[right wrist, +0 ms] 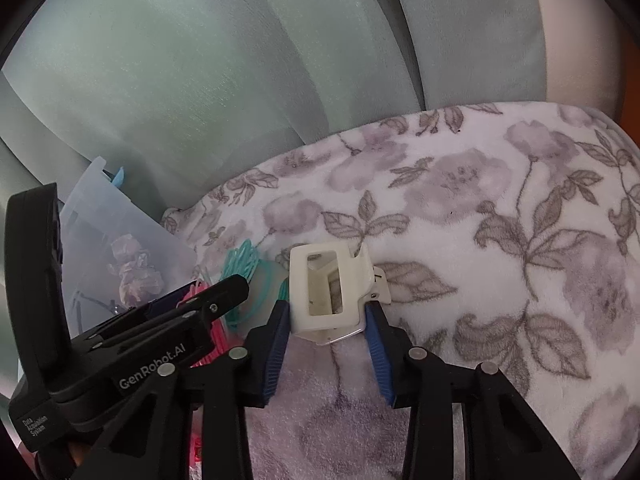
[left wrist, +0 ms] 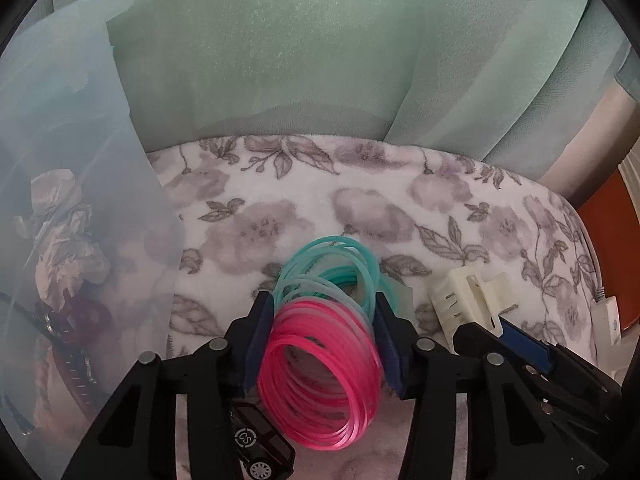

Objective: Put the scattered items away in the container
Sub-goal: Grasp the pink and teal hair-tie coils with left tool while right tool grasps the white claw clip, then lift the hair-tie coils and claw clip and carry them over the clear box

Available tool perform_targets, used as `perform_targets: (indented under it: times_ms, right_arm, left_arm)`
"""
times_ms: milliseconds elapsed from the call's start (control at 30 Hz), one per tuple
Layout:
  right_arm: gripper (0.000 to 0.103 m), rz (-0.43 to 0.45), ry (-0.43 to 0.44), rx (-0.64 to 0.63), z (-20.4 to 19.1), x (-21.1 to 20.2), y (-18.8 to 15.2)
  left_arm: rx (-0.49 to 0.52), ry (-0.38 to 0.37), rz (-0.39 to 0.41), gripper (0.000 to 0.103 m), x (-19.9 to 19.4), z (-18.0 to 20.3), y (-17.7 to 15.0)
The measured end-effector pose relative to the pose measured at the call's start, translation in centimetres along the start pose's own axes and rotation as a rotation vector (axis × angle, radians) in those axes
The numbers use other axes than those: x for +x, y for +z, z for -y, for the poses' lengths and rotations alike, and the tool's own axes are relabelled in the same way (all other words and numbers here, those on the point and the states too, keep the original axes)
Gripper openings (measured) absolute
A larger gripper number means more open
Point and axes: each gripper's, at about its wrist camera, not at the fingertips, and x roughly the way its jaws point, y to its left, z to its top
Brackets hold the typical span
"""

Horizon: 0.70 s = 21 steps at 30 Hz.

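Left wrist: left gripper (left wrist: pixel 324 320) has its pads pressed on the pink-and-teal spring coil (left wrist: pixel 320 364) on the floral blanket (left wrist: pixel 460 216) | toy car (left wrist: pixel 264 456) just below | Right wrist: right gripper (right wrist: pixel 326 320) clamps the white hair clip (right wrist: pixel 326 288) | clear bin (right wrist: pixel 120 240) stands left, near the coil.

place: home, living room | cues: green sofa cushions (left wrist: pixel 280 60); floral fleece blanket (right wrist: pixel 480 220)
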Motion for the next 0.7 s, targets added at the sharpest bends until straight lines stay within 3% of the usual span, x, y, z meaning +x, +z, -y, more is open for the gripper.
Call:
perform_targets:
  times_ms: [367,700]
  right_arm:
    - [0.041,0.039,0.022,0.080,0.2,-6.3,-3.0]
    - [0.041,0.070,0.026,0.129,0.2,-12.2,-6.7]
  left_arm:
    - [0.011,-0.022,0.028,0.019,-4.1,0.2,-2.0]
    - [-0.005,-0.078,0.028,0.010,-9.0,0.2,-4.2]
